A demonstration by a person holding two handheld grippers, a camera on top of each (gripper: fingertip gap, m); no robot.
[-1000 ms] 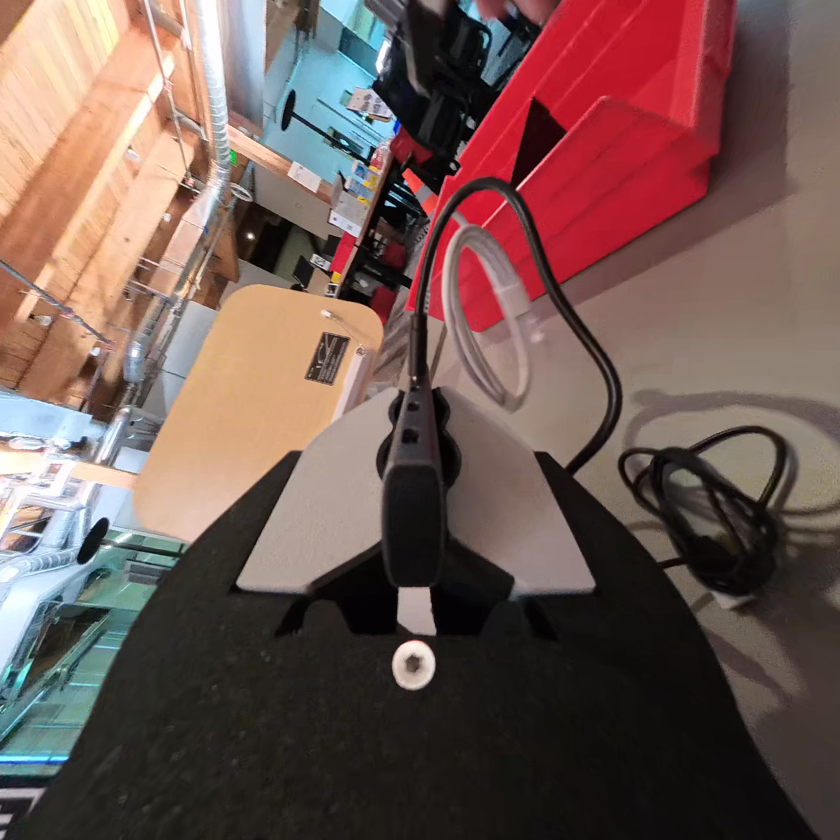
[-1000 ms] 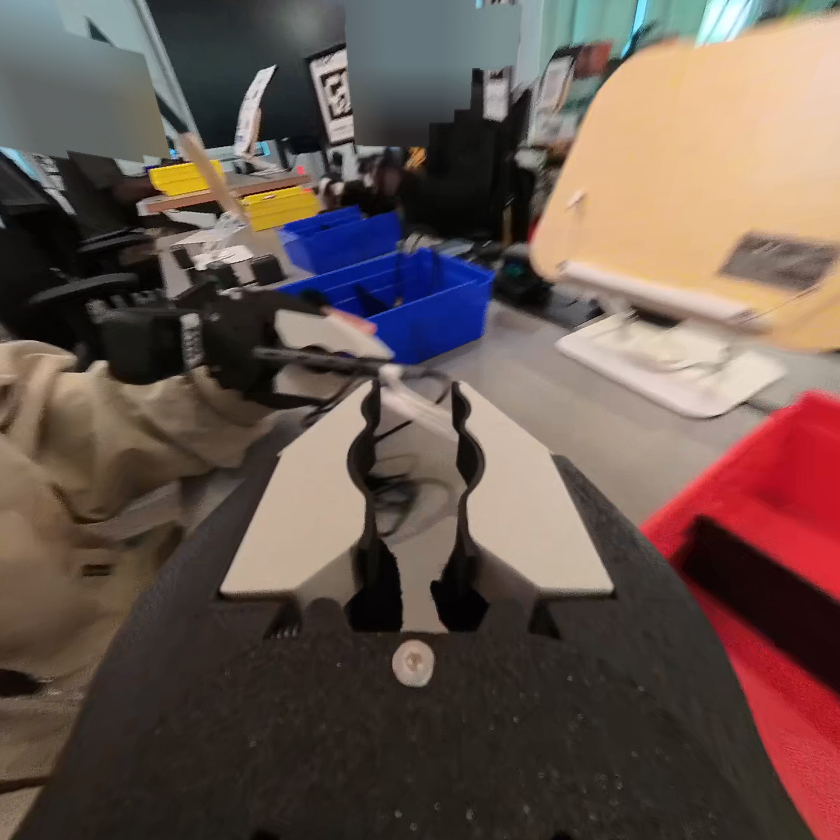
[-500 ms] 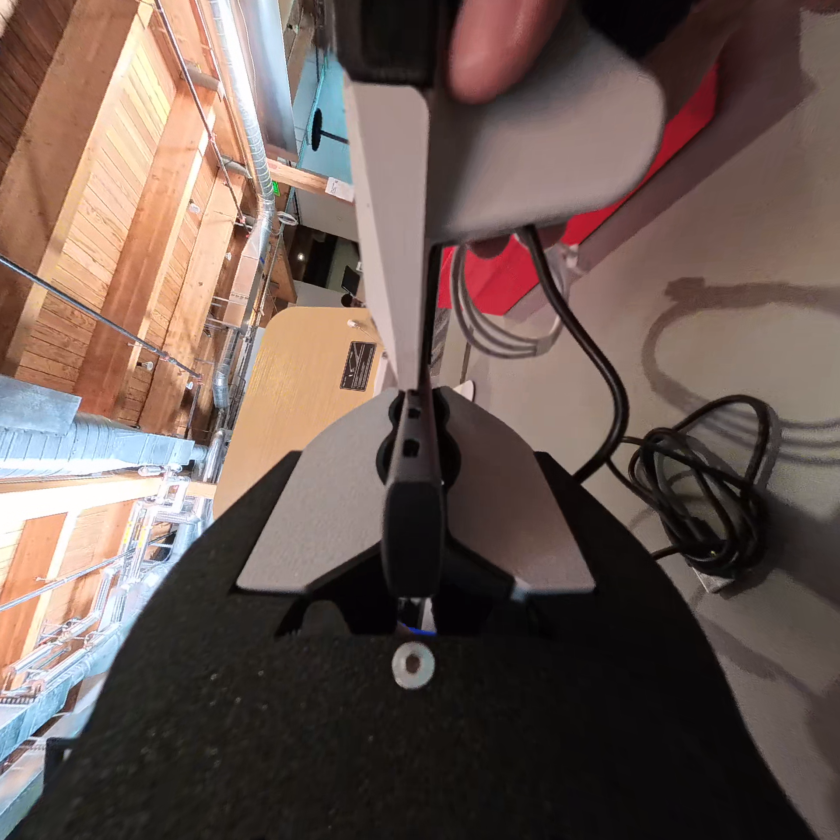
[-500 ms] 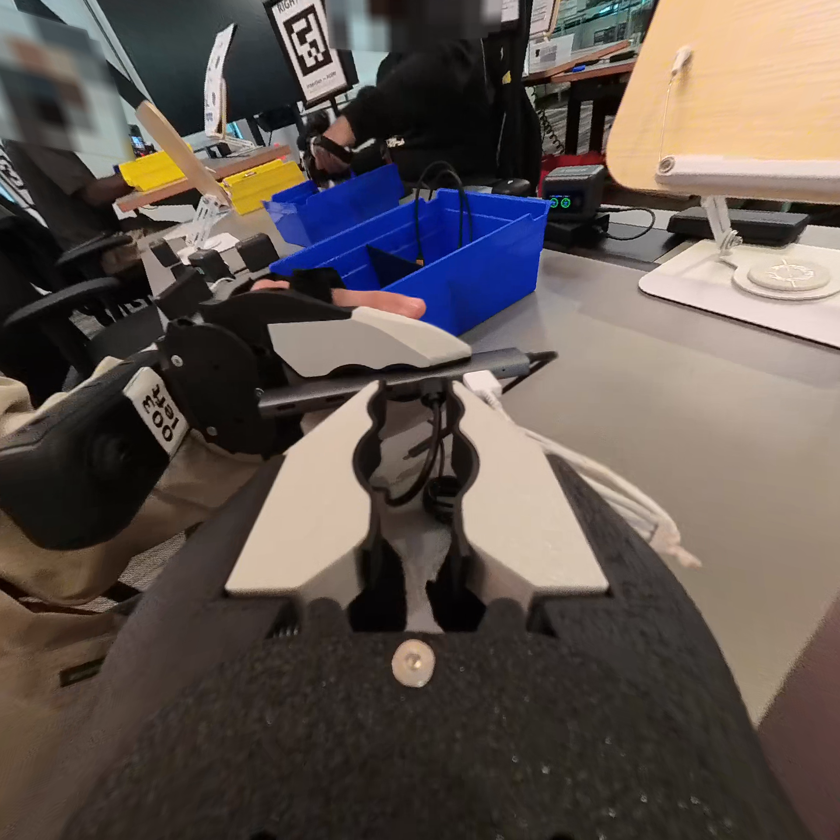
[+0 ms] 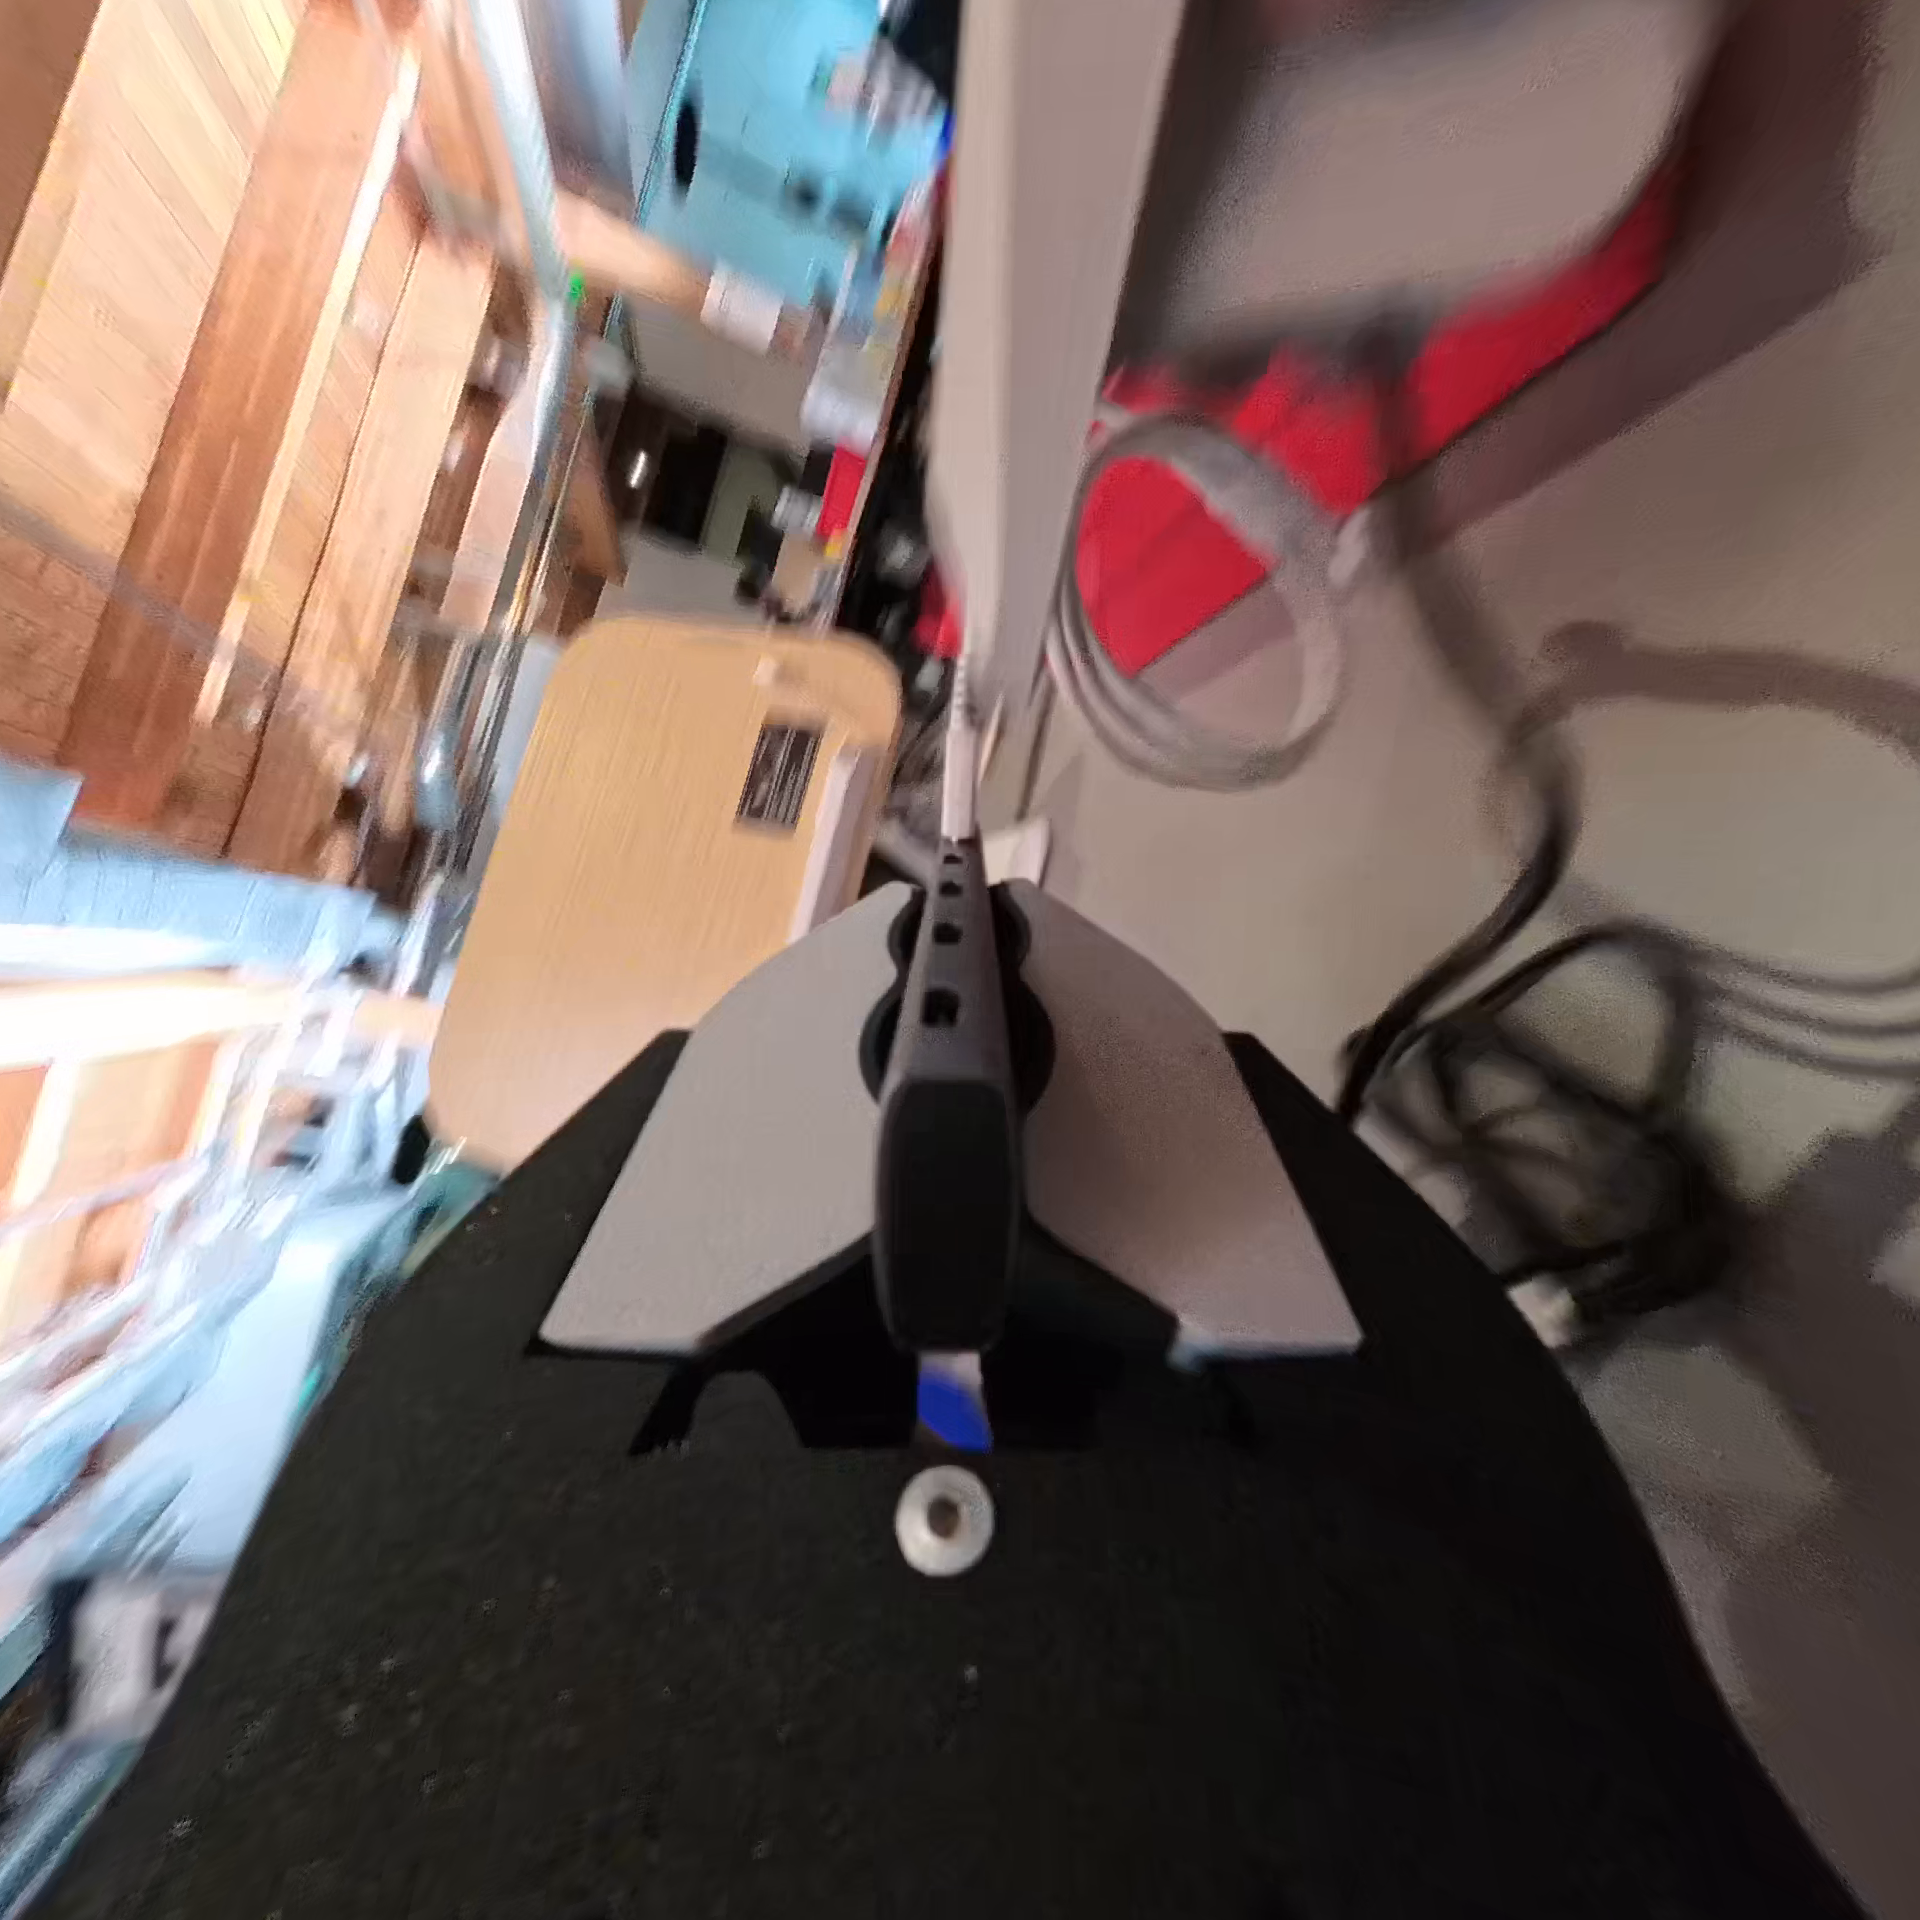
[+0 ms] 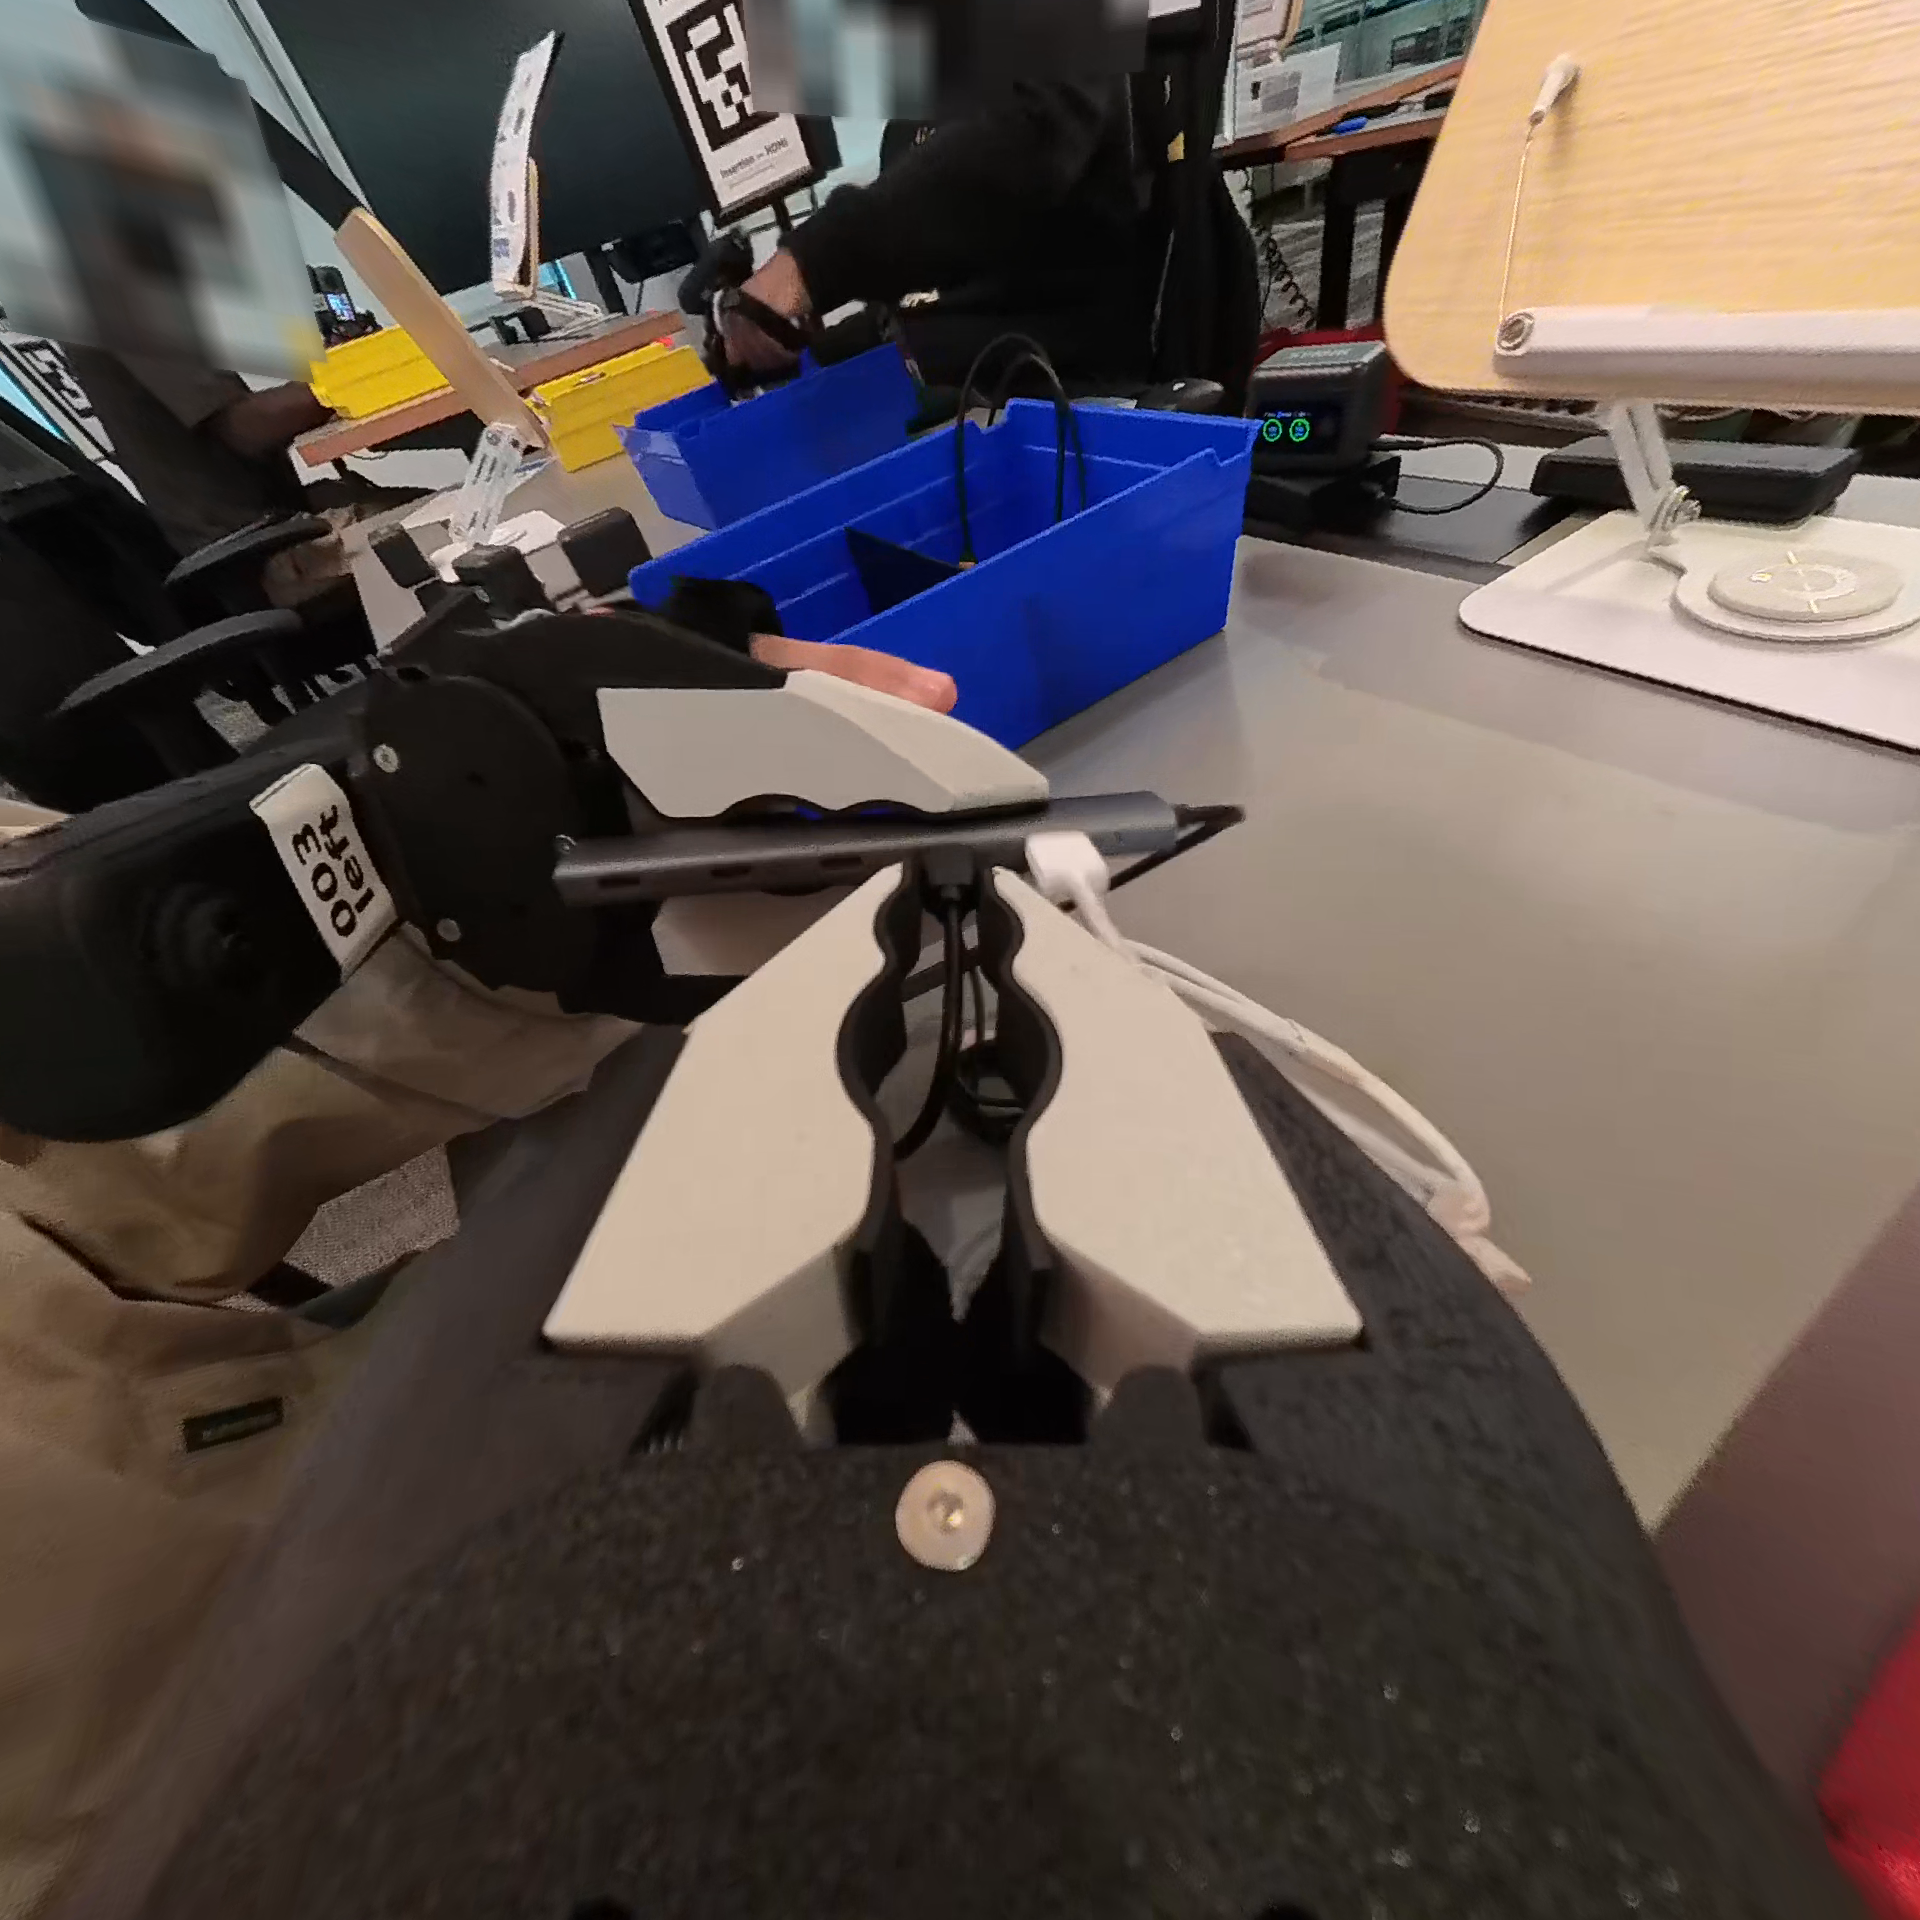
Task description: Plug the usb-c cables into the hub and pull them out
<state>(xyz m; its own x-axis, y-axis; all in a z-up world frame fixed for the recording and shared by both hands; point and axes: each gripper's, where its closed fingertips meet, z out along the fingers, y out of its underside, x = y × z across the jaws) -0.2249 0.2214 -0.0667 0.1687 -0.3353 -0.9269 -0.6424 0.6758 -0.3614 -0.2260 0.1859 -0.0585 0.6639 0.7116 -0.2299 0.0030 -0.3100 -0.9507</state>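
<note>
My left gripper (image 5: 951, 894) is shut on the slim dark grey hub (image 5: 943, 1091) and holds it above the grey table; the hub also shows edge-on in the right wrist view (image 6: 727, 857). A black USB-C plug (image 6: 948, 868) and a white plug (image 6: 1065, 862) sit in the hub's side. My right gripper (image 6: 951, 883) is closed around the black plug from below. The black cable (image 6: 951, 997) hangs between its fingers. The white cable (image 6: 1299, 1049) trails over the table. The left wrist view is blurred and shows a right finger (image 5: 1039, 312) right in front.
Two blue bins (image 6: 987, 551) stand behind the hub. A red bin (image 5: 1174, 561) is to the right. A wooden board on a white stand (image 6: 1662, 187) is at the back right. A black cable bundle (image 5: 1558, 1164) lies on the table. A beige sleeve (image 6: 208, 1299) is at the left.
My right gripper came up to the hub and its fingers narrowed around the black plug. The left gripper kept hold of the hub, and its view is now blurred by motion.
</note>
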